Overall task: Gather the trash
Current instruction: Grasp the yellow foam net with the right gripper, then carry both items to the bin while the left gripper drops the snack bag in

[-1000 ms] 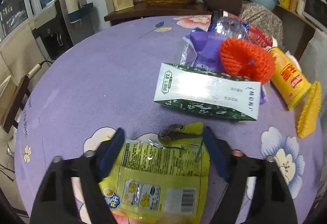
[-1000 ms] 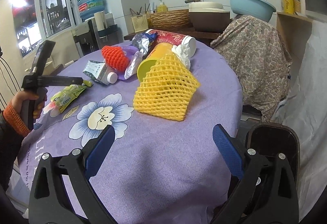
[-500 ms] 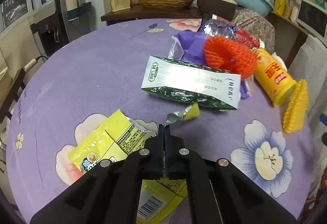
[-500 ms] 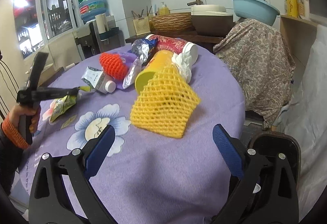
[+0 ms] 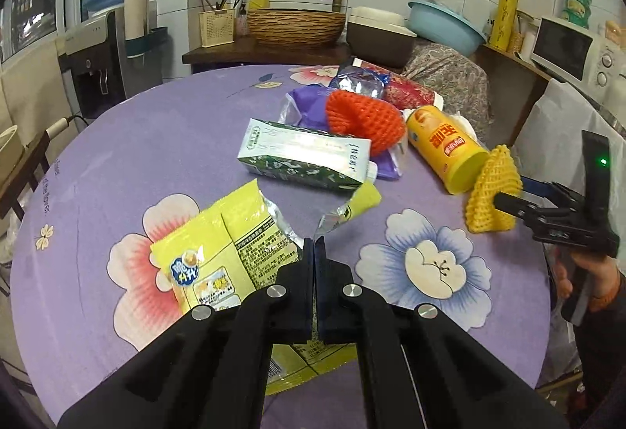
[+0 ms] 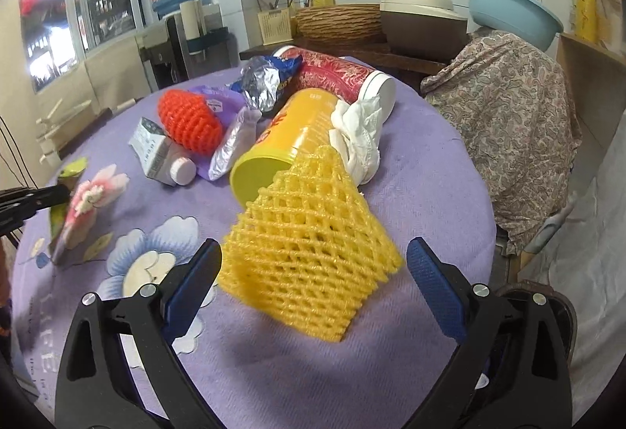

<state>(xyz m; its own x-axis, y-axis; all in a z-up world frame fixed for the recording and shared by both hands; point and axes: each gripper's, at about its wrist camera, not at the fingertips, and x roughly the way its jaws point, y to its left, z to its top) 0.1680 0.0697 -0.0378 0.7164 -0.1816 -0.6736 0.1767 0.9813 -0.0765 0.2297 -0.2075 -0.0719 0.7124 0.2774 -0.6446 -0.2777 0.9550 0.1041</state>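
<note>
My left gripper (image 5: 314, 245) is shut on the torn top edge of a yellow snack bag (image 5: 219, 260) and holds it over the purple flowered table (image 5: 156, 139). My right gripper (image 6: 313, 264) is open, its blue pads on either side of a yellow foam net (image 6: 309, 253) that lies on the table. Behind lie a yellow can (image 6: 285, 139), a red tube can (image 6: 340, 76), an orange foam net (image 6: 187, 123), a green-white carton (image 5: 305, 159), a foil wrapper (image 6: 262, 80) and a white tissue (image 6: 356, 139).
A purple bag (image 5: 309, 108) lies under the orange net. A cloth-covered chair (image 6: 504, 108) stands at the table's far right edge. A counter with a woven basket (image 5: 293, 24) and a water dispenser (image 5: 105, 57) stand behind the table.
My left gripper shut on the yellow snack bag and lifted it, tilting it left. My right gripper moved forward until the yellow foam net sat between its open fingers.
</note>
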